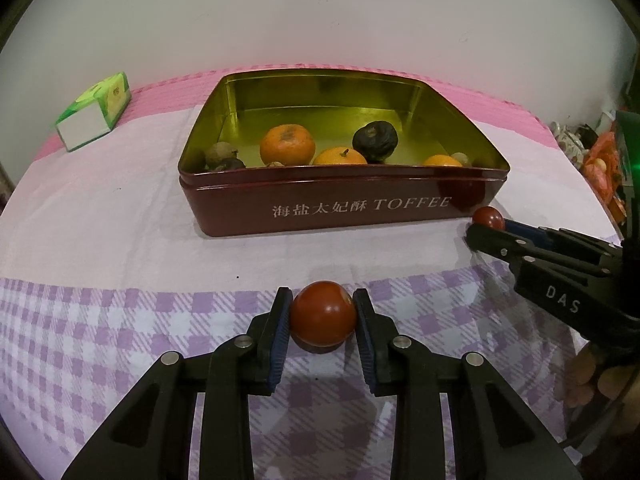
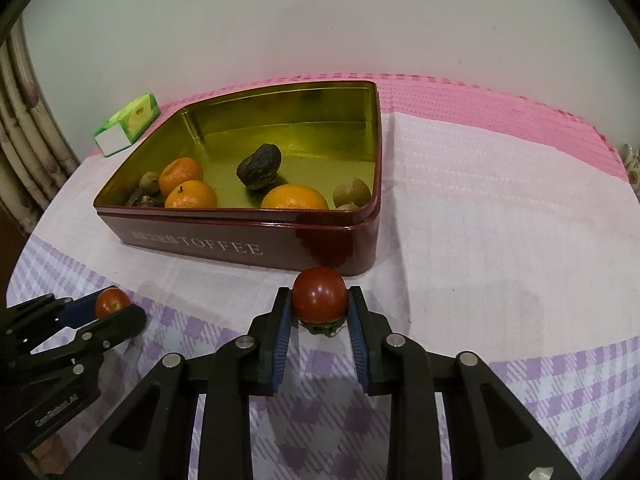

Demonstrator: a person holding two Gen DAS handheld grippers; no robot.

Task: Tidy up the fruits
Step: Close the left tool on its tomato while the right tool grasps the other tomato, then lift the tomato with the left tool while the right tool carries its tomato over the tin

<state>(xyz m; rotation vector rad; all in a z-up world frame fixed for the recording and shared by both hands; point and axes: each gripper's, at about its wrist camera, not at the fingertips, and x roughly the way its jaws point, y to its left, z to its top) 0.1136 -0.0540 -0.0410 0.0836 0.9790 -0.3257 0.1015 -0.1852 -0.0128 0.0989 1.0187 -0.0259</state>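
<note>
My left gripper [image 1: 323,312] is shut on a red tomato [image 1: 323,314], low over the checked cloth in front of the tin. My right gripper [image 2: 319,304] is shut on a second red tomato [image 2: 319,294] by the tin's near right corner. Each shows in the other view: the right gripper [image 1: 486,226] with its tomato [image 1: 489,217], the left gripper [image 2: 114,314] with its tomato [image 2: 112,302]. The open dark red TOFFEE tin [image 1: 360,210] [image 2: 240,240] holds three oranges [image 1: 287,145] [image 2: 294,197], a dark wrinkled fruit [image 1: 375,139] [image 2: 259,166] and small brown fruits [image 2: 352,192].
A green and white tissue box [image 1: 94,114] [image 2: 128,128] lies at the table's far left. A white wall stands behind the table. A curtain [image 2: 24,128] hangs at the left. Clutter [image 1: 600,160] sits past the table's right edge.
</note>
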